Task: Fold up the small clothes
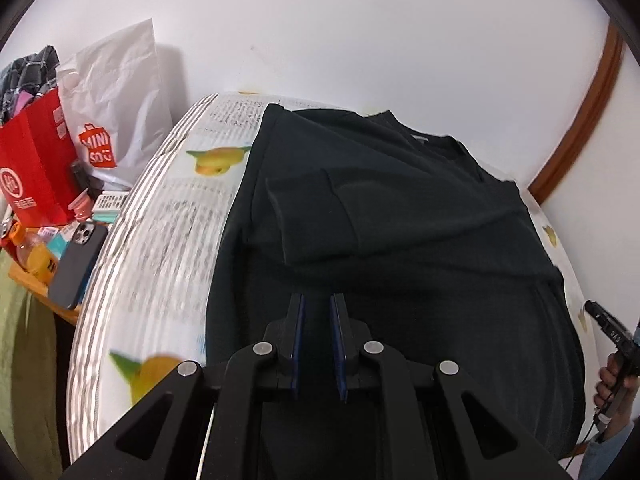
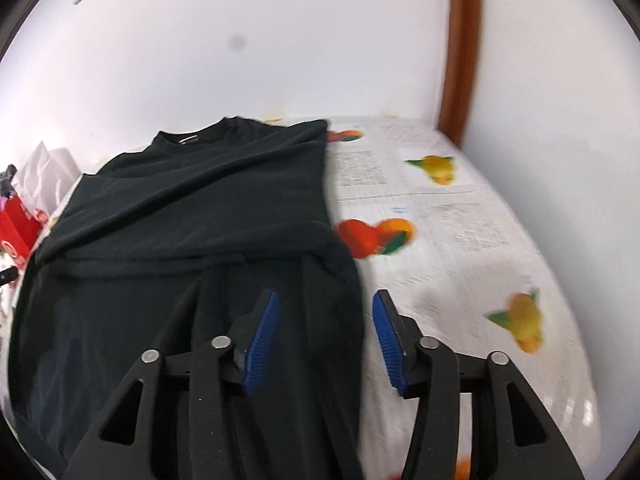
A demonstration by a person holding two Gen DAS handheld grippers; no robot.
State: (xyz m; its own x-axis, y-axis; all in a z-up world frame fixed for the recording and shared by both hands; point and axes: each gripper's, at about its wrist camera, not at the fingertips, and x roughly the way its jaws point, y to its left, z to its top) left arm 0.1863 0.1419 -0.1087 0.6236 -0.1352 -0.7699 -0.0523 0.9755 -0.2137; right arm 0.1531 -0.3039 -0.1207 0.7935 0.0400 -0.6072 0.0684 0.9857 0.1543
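A dark green-black long-sleeved top (image 1: 400, 220) lies flat on the bed, collar (image 1: 424, 136) toward the wall. One sleeve (image 1: 304, 216) is folded across its chest. My left gripper (image 1: 318, 304) hovers over the lower middle of the top; its blue pads stand almost together with only a narrow slit, and I see no cloth pinched. In the right wrist view the top (image 2: 192, 208) fills the left half. My right gripper (image 2: 326, 304) stands open above the top's right edge, with its left pad over the cloth and its right pad over the sheet.
The bed has a white fruit-print sheet (image 2: 460, 220) and meets the white wall, with a brown wooden post (image 2: 460, 48) at the corner. Left of the bed a side table holds a red bag (image 1: 36, 168), a white shopping bag (image 1: 116, 92) and a phone (image 1: 76, 264). A hand (image 1: 612, 376) shows at the right edge.
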